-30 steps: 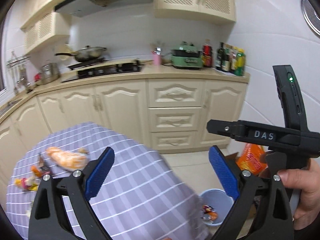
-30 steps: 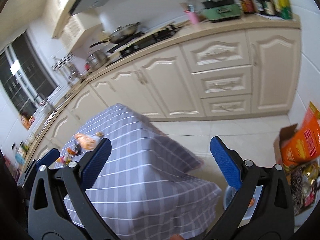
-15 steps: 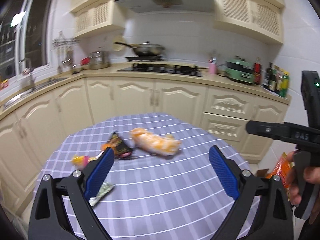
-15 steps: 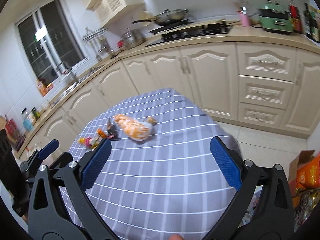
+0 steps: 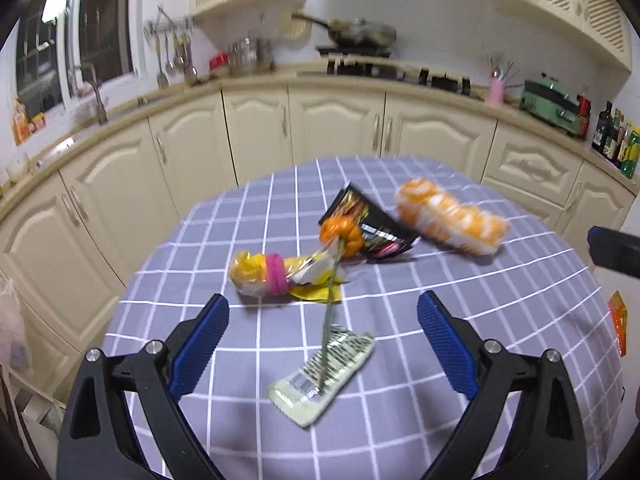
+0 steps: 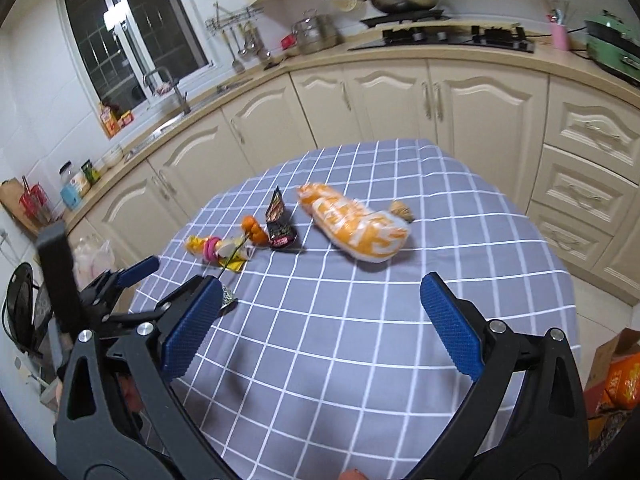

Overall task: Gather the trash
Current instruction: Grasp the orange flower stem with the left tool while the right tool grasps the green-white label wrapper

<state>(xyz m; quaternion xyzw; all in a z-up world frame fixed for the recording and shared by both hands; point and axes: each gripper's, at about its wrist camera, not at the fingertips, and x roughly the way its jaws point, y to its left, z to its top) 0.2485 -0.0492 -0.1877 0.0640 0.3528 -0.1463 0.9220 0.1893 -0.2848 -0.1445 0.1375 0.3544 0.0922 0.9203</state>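
On the checked tablecloth (image 5: 460, 292), left to right, lie a yellow wrapper (image 5: 264, 272), a silver packet (image 5: 324, 372) at six o'clock between the left gripper's (image 5: 320, 344) spread jaws, an orange flower (image 5: 340, 234), a black packet (image 5: 370, 226) and an orange bag (image 6: 356, 226) at twelve o'clock from the right gripper (image 6: 320, 324), likewise spread and empty.

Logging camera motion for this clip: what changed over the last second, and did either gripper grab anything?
Both grippers swung left, from the floor bin side onto the table. The left gripper now hangs open above the silver wrapper; the right gripper is open too. Nothing was grasped or released. The orange bag, black packet and yellow wrapper lie as before.
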